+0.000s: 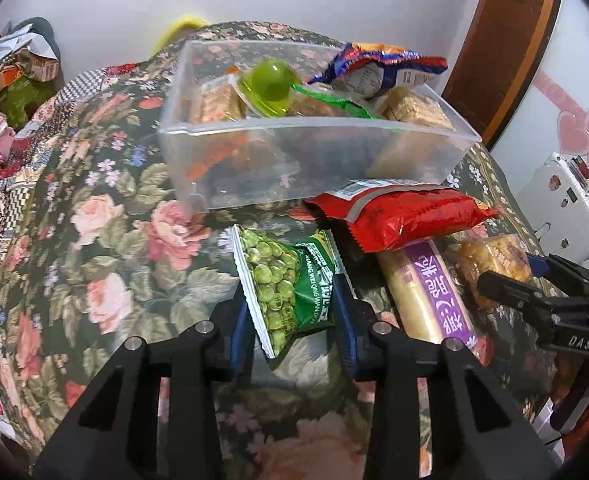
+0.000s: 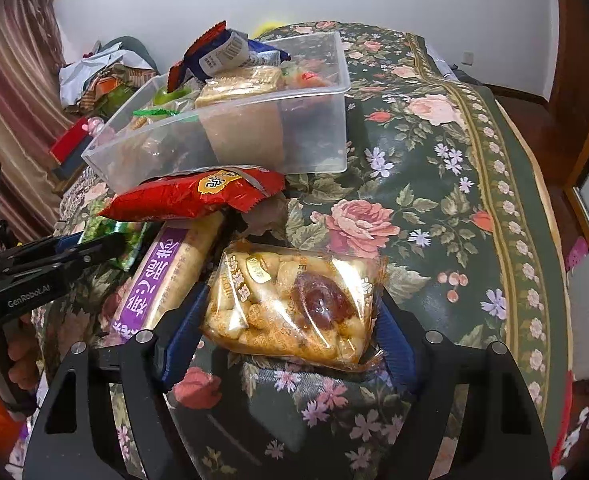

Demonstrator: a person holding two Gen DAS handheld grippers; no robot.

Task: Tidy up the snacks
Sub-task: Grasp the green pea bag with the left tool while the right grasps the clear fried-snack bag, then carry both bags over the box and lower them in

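Between the blue pads of the left gripper (image 1: pixel 292 308) sits a green pea packet (image 1: pixel 286 288), pinched across its short width, its long axis tipped up and away toward the clear plastic box (image 1: pixel 306 156) straight ahead. Beside it, the right gripper (image 2: pixel 290 320) has its jaws at middling width around a clear bag of puffed rice cake (image 2: pixel 294 304), pads at both sides, though whether they press cannot be told. Both lie on the floral cloth (image 2: pixel 434 200); a red packet (image 1: pixel 406 212) and a purple-labelled roll (image 1: pixel 430 292) lie between them, and the left gripper seems nearer the box.
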